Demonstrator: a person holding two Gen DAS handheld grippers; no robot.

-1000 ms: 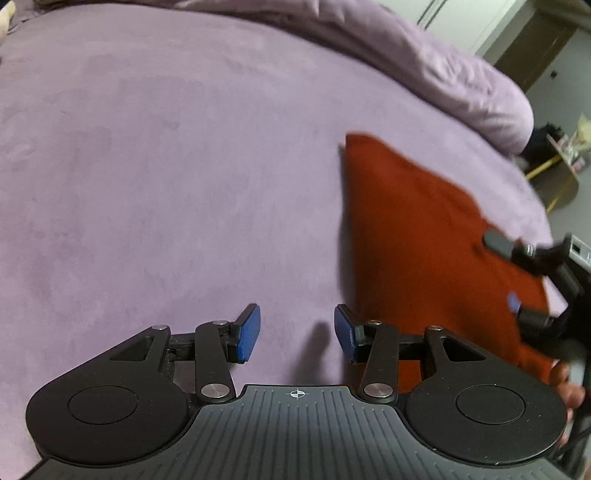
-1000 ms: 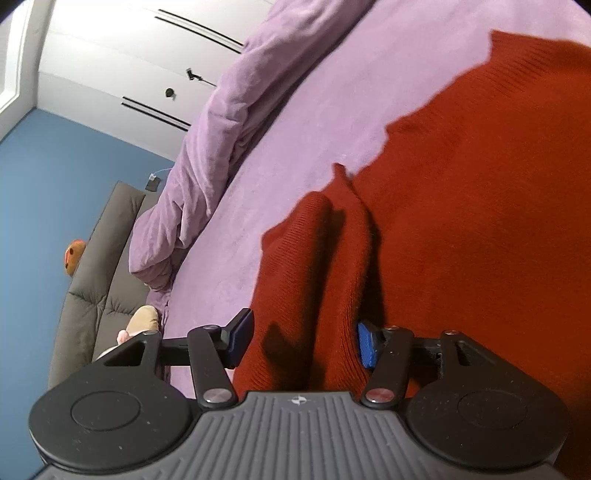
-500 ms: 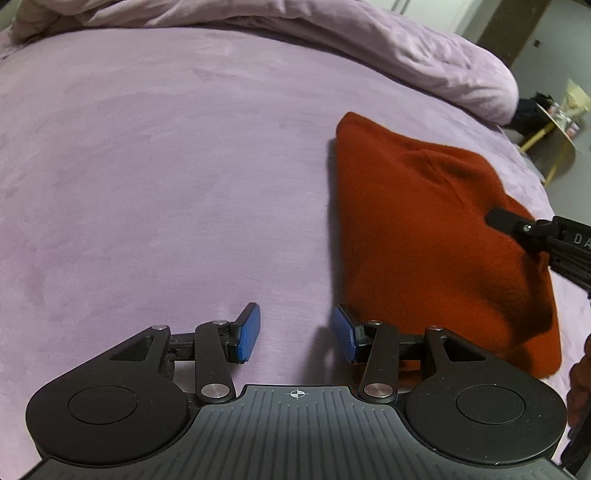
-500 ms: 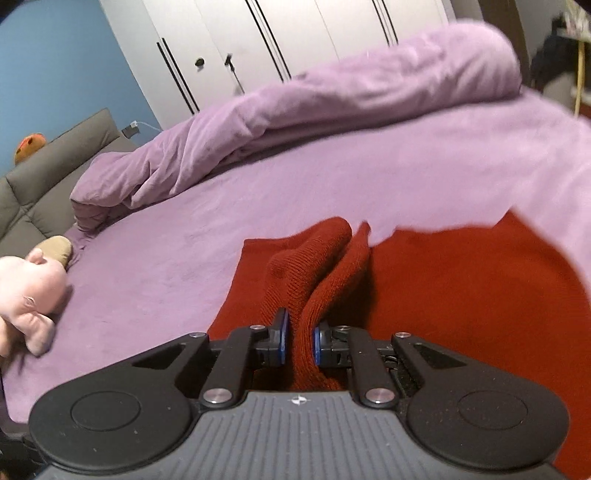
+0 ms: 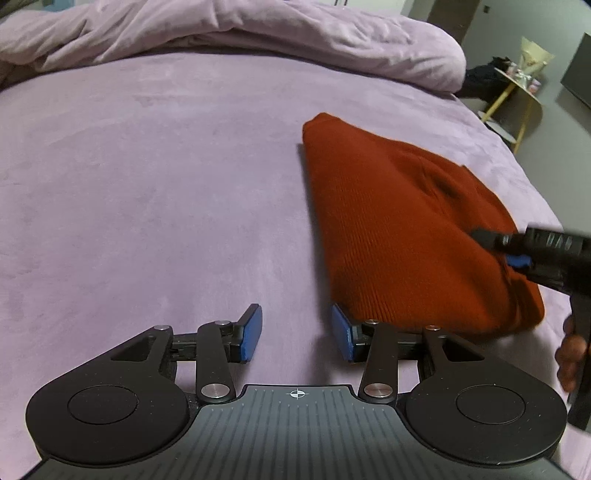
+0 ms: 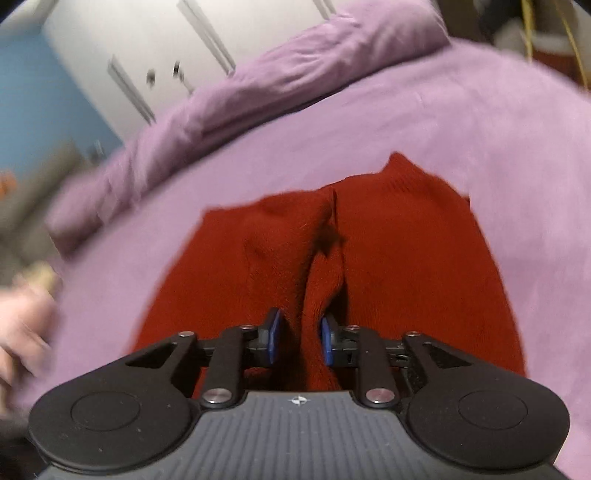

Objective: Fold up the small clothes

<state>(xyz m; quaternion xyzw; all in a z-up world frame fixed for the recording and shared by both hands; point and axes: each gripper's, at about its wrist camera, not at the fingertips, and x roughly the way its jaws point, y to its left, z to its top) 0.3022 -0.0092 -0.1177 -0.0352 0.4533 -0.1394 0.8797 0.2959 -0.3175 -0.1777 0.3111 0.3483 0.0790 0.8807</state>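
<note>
A red knitted garment (image 5: 388, 221) lies folded on the purple bed (image 5: 147, 184), right of centre in the left wrist view. My left gripper (image 5: 295, 321) hovers over bare sheet just beside the garment's near left edge; its jaws are closing slightly and nothing is between them. My right gripper (image 5: 517, 254) reaches in from the right onto the garment's near right part. In the right wrist view the right gripper (image 6: 299, 332) has its jaws opening, and a raised ridge of the red garment (image 6: 406, 277) stands between the blue pads without being pinched.
A bunched purple duvet (image 5: 258, 33) runs along the far side of the bed. A yellow-legged side table (image 5: 524, 77) stands beyond the bed's right edge. White wardrobe doors (image 6: 166, 55) and a blurred pink soft toy (image 6: 22, 325) appear in the right wrist view.
The right gripper closed tight on a fold of the red garment, moved with it, and its jaws now stand wider. The left gripper shifted and rolled, still over bare sheet.
</note>
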